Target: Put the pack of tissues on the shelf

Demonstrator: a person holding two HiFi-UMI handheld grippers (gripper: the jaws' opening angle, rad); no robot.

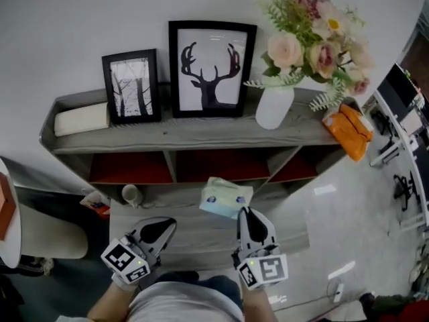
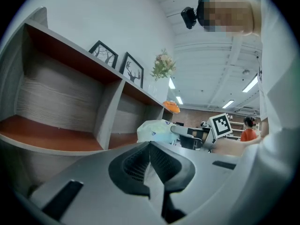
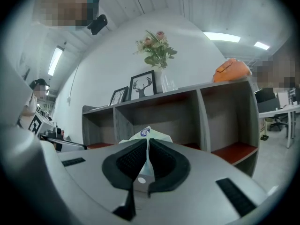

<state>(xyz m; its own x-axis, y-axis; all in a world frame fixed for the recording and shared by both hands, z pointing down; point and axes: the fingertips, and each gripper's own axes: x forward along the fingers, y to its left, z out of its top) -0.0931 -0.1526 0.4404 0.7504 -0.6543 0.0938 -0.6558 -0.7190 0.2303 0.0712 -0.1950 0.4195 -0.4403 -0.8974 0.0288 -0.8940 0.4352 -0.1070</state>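
Note:
The pack of tissues (image 1: 226,198), pale blue and white in a plastic wrap, hangs in front of the grey shelf (image 1: 201,137), level with its middle compartment. My right gripper (image 1: 242,214) is shut on the near edge of the wrap. In the right gripper view the pack (image 3: 148,134) sticks out past the closed pads (image 3: 133,158), with the shelf (image 3: 201,91) beyond. My left gripper (image 1: 170,226) hangs to the left, shut and empty. Seen from the left gripper (image 2: 150,147), the pack (image 2: 154,130) is off to the right.
On the shelf top stand a tree picture (image 1: 131,86), a deer picture (image 1: 212,69), a white vase of flowers (image 1: 275,106), a beige box (image 1: 81,119) and an orange pack (image 1: 348,131). A cup (image 1: 131,194) sits on the low ledge. Desks stand at the right.

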